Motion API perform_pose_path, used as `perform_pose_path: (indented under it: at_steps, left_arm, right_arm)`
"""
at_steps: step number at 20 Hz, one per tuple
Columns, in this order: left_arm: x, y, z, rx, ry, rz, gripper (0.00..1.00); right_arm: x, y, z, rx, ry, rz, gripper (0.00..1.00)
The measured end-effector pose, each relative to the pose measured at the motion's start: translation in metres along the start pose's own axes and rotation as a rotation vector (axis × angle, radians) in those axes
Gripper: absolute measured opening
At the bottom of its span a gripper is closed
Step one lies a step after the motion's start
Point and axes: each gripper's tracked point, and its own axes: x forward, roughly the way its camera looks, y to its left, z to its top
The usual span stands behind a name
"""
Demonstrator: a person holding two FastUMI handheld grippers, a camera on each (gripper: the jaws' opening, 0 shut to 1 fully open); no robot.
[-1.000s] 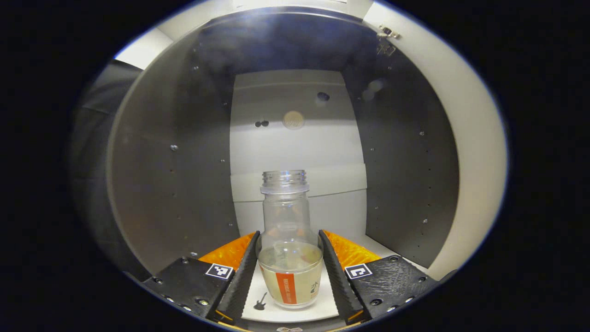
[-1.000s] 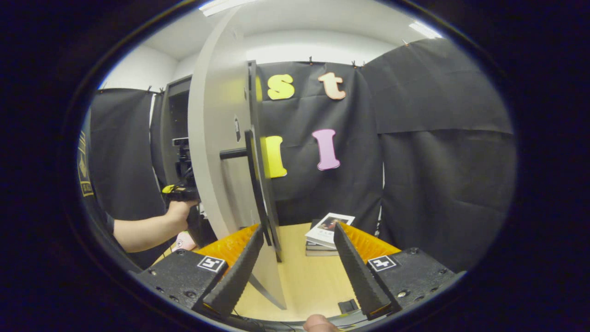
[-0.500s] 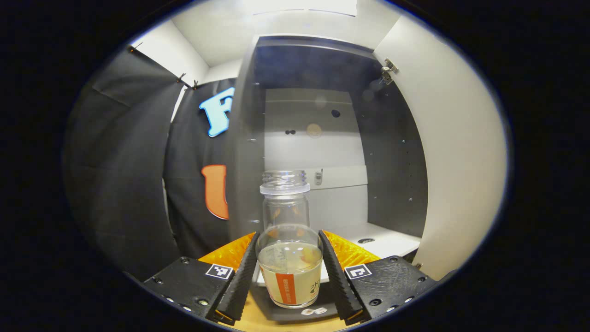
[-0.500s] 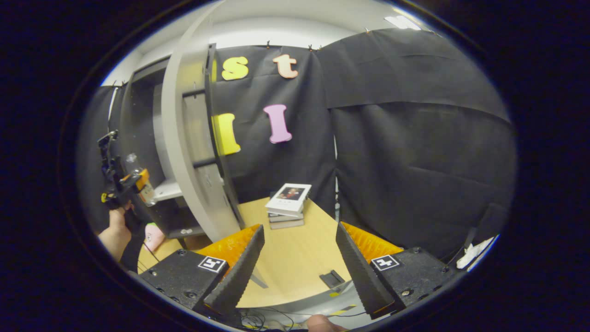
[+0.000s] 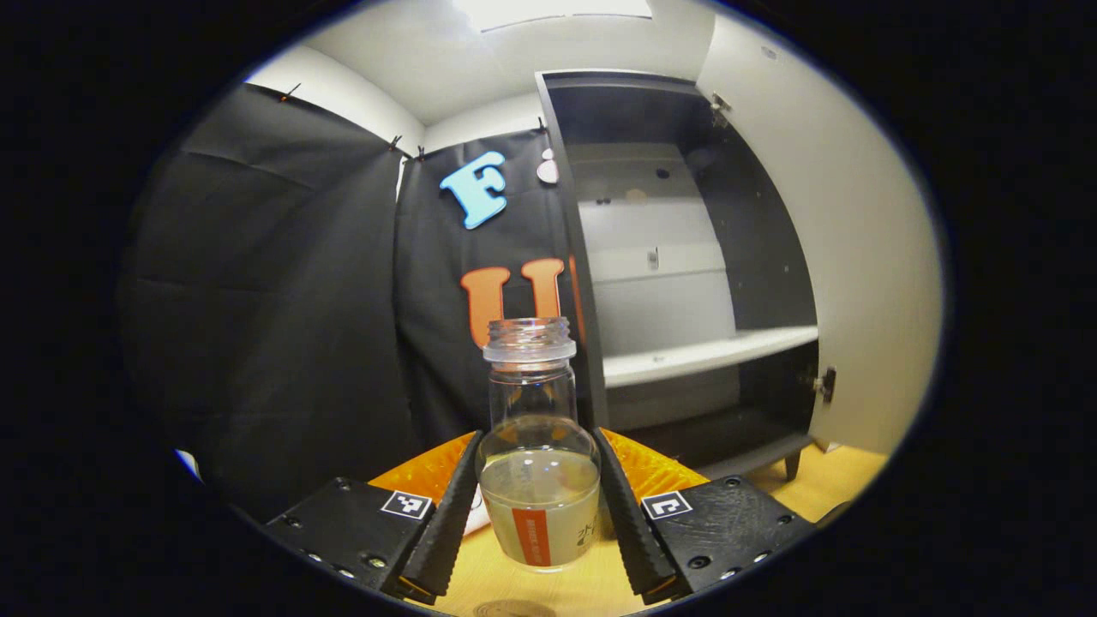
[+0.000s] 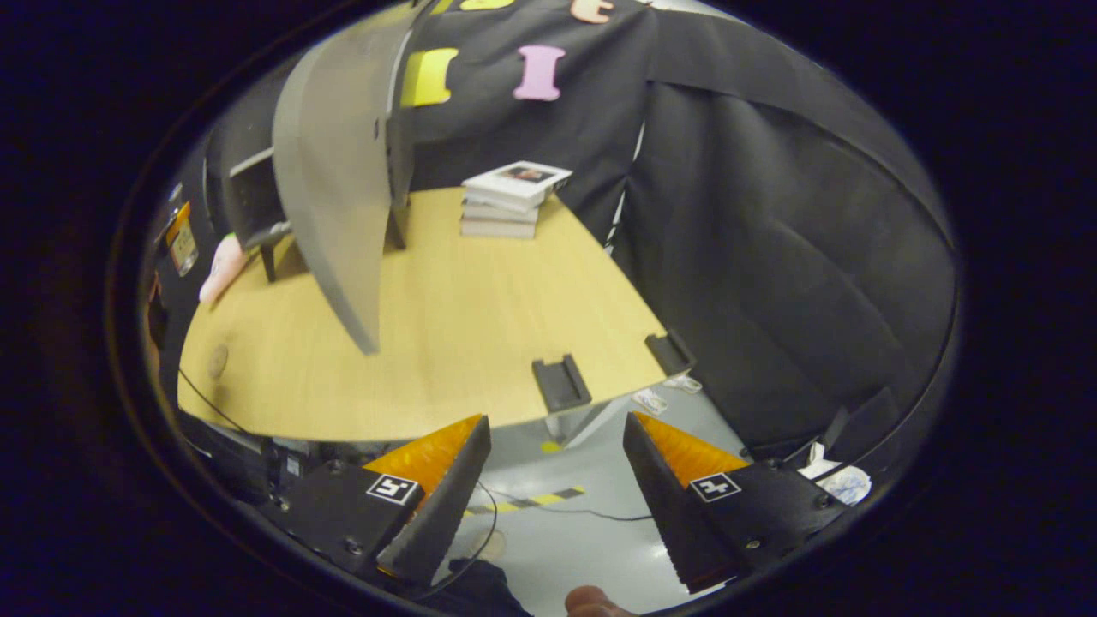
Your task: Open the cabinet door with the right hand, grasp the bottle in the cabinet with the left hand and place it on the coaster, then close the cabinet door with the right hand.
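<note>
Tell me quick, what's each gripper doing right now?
Left gripper: closed on the bottle, held above the table.
Right gripper: open, holding nothing.

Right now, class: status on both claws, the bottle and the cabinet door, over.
Left claw shut on bottle, out of cabinet. Right claw open, holding nothing. Cabinet door open. Nothing in the way.

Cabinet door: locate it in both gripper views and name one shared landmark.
Left gripper view: the open cabinet door stands along the right edge, hinged to the cabinet.
Right gripper view: upper left, swung outward.
Shared landmark: the wooden table under it.
</note>
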Motion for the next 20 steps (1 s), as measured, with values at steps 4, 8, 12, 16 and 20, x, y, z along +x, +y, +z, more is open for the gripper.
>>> perform_pose_path:
  at_steps: [4,8,12,16,20]
  left_arm:
    - [-0.009,0.015,-0.068,0.005,0.045,0.046,0.84]
    - [-0.020,0.029,-0.108,-0.015,0.079,0.103,0.74]
    - [-0.031,0.032,-0.142,-0.033,0.136,0.149,0.74]
    - [-0.035,0.036,-0.148,-0.039,0.137,0.164,0.76]
    - [-0.033,0.038,-0.160,-0.034,0.172,0.158,0.86]
  right_arm:
    - [0.018,0.015,-0.054,-0.150,0.125,0.024,1.00]
    - [0.032,0.021,-0.074,-0.234,0.182,0.047,1.00]
    - [0.034,0.028,-0.067,-0.261,0.201,0.079,1.00]
    - [0.037,0.036,-0.060,-0.265,0.191,0.092,1.00]
    - [0.037,0.045,-0.065,-0.285,0.211,0.122,1.00]
